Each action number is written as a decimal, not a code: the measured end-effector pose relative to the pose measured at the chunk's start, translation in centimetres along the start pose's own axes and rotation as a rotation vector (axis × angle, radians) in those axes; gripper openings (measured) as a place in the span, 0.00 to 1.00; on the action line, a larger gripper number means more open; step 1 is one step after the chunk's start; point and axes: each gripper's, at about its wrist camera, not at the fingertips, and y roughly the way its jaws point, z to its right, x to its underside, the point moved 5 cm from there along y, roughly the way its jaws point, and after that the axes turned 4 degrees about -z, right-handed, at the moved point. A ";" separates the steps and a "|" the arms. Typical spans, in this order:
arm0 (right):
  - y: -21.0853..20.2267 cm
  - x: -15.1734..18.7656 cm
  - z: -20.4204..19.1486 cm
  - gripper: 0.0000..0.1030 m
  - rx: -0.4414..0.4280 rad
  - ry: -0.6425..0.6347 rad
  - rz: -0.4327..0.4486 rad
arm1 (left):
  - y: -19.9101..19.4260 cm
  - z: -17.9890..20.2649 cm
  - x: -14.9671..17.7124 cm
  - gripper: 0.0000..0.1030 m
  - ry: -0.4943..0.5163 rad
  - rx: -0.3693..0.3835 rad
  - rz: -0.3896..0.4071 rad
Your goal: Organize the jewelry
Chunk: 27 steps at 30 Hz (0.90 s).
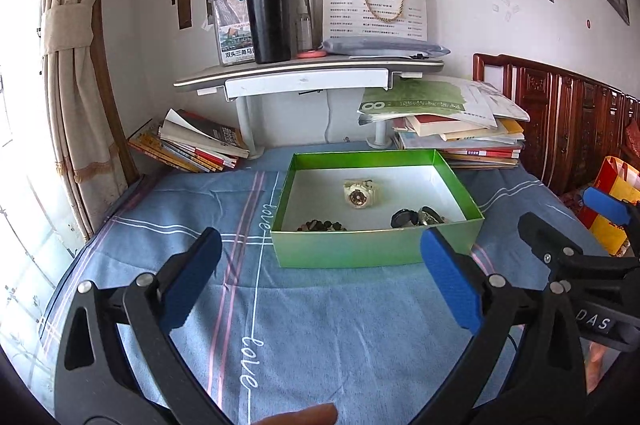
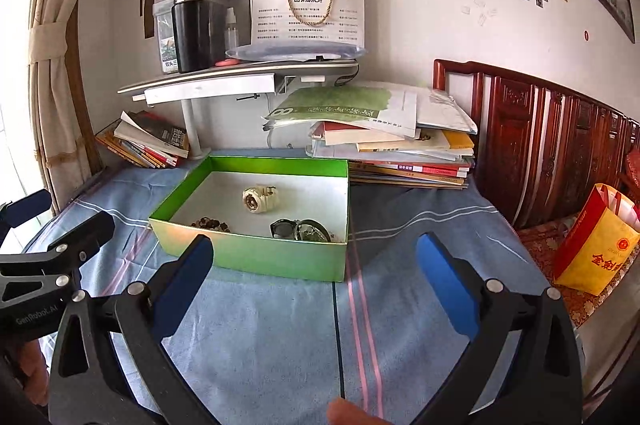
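Both jaws are spread wide w/ nothing between them. My left gripper [image 1: 320,281] hangs over bare cloth, short of the box; my right gripper [image 2: 316,281] does the same, just beside it. I read that as a neutral stance: pulled back so both cams see into the box w/o the pads blocking the contents.

Just ahead sits the green box [image 1: 360,249], lid off, white inside, on the blue sheet [image 1: 320,325] that covers the bench. All the jewelry I can see is in it. The cream watch [image 1: 359,194] lies near the middle, face up, apart from the rest. The dark bead bracelet [image 1: 321,225] is tucked against the near wall, partly hidden by the rim. The dark watch [image 1: 403,217] sits in the near right corner, touching another metal piece I can't make out.

No loose pieces show on the sheet, so the sort looks about done, imo. If more is wanted, the corner cluster would need separating, and the tall near wall means reaching in from above.

Further out: book stacks [image 2: 400,153] behind the box, and a shelf [image 1: 308,73] above.
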 end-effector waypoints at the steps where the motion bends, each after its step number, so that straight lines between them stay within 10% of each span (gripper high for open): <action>1: 0.0 0.0 0.0 0.97 0.001 -0.001 0.000 | 0.0 0.0 0.0 0.96 0.000 0.000 -0.001; 27: 0.3 0.5 0.1 0.97 0.008 0.007 -0.015 | 0.5 0.2 0.4 0.96 0.003 0.003 -0.022</action>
